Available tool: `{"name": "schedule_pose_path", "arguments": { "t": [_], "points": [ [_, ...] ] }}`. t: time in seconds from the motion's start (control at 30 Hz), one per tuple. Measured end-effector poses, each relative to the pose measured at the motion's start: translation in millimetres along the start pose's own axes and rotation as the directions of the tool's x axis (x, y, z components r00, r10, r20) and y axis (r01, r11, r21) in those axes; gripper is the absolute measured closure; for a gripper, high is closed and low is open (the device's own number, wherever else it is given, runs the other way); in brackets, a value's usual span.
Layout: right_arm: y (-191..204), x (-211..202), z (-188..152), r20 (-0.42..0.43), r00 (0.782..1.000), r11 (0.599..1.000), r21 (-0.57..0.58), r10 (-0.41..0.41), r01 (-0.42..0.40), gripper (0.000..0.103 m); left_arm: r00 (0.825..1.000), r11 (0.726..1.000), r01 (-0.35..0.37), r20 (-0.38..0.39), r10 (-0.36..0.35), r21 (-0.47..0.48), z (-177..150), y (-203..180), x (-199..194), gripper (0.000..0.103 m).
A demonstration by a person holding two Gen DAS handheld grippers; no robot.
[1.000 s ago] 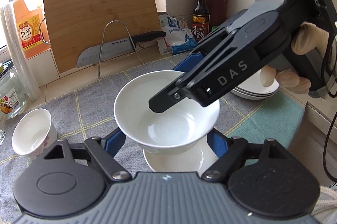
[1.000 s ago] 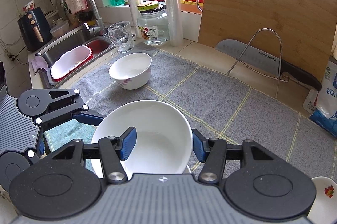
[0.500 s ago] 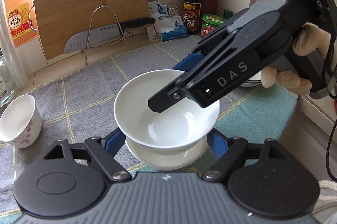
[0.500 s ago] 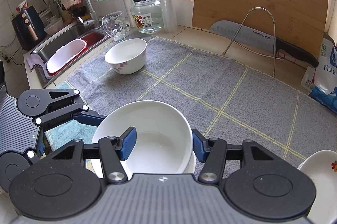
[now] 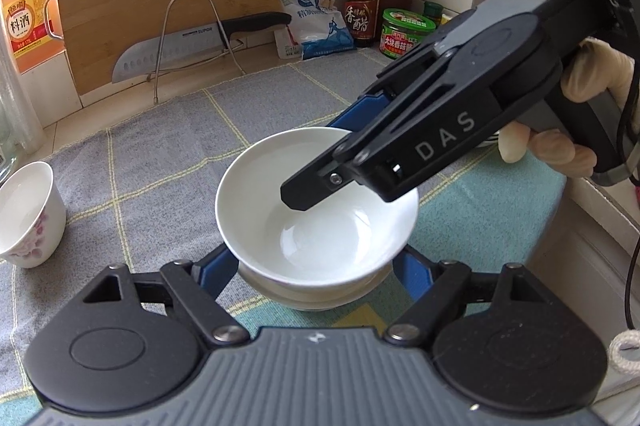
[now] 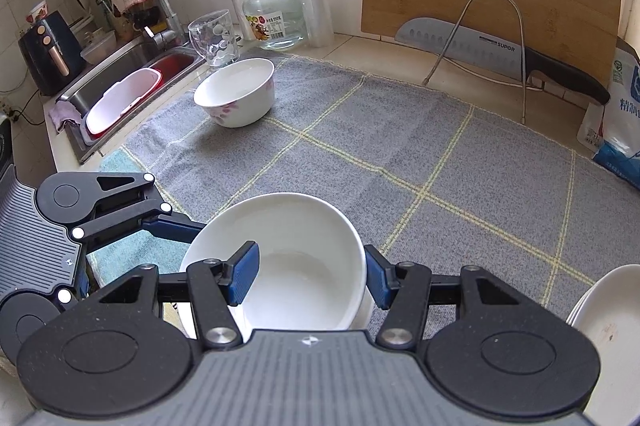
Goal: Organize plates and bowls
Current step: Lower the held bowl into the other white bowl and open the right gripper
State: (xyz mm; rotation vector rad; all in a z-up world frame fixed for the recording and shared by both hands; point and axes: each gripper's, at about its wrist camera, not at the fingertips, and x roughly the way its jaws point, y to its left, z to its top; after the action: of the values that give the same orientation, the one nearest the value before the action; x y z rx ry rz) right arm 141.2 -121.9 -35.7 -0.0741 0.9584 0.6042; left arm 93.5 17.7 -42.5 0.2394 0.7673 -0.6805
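The right tongs (image 6: 308,276) pinch the white bowl's (image 5: 316,210) rim, one pad inside, one outside; the left tongs (image 5: 316,268) grip its sides. It sits on another bowl (image 5: 316,296). An off-centre release could tip it.

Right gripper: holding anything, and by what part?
Right gripper grips the white bowl by its rim wall, one pad inside and one outside. Left gripper flanks its base.
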Motion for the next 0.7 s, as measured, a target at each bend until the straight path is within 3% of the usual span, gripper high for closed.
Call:
{"name": "schedule_pose_path", "arguments": {
  "t": [0.7],
  "points": [
    [-3.2, 4.5, -3.5, -0.006, 1.0, 1.0, 0.012, -0.007, 0.007, 0.042, 1.0, 0.999, -0.011, -0.002, 0.011, 0.034, 2.4, -4.3, 2.9, 0.018]
  ]
}}
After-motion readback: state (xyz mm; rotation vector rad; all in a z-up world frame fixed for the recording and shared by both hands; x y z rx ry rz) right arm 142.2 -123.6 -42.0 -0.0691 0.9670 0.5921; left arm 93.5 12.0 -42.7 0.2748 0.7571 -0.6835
